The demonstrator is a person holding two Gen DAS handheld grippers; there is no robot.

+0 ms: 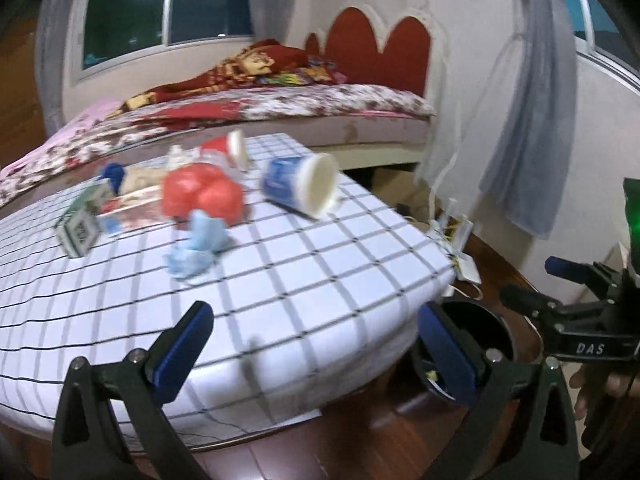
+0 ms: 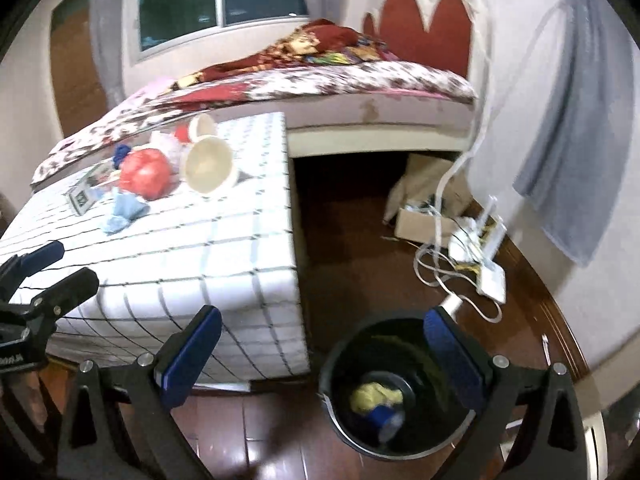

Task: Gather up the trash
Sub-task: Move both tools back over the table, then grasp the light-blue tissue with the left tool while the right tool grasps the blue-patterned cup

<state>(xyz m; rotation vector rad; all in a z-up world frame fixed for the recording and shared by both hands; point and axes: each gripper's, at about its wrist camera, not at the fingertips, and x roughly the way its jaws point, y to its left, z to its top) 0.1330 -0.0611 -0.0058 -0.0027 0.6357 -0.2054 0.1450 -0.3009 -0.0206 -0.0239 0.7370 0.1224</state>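
Observation:
Trash lies on the checked tablecloth [image 1: 320,280]: a blue cup [image 1: 298,184] on its side, a red plastic bag [image 1: 202,196], a crumpled light-blue wad [image 1: 196,244], a green-and-white carton [image 1: 80,226] and a red cup [image 1: 228,148]. My left gripper [image 1: 316,320] is open over the table's near edge, well short of them, with nothing between its fingers. My right gripper [image 2: 322,328] is open above a black bin [image 2: 340,420] on the floor. The bin holds a yellow crumpled piece [image 2: 374,394] and something blue. Each gripper shows in the other view: right gripper [image 1: 536,280], left gripper [image 2: 72,262].
A bed [image 2: 360,80] with a red headboard stands behind the table. A white router [image 2: 490,276] with loose cables and a cardboard box [image 2: 420,224] lie on the wooden floor by the right wall. A grey curtain [image 2: 572,140] hangs there. A green shape [image 1: 634,208] sits at the right edge.

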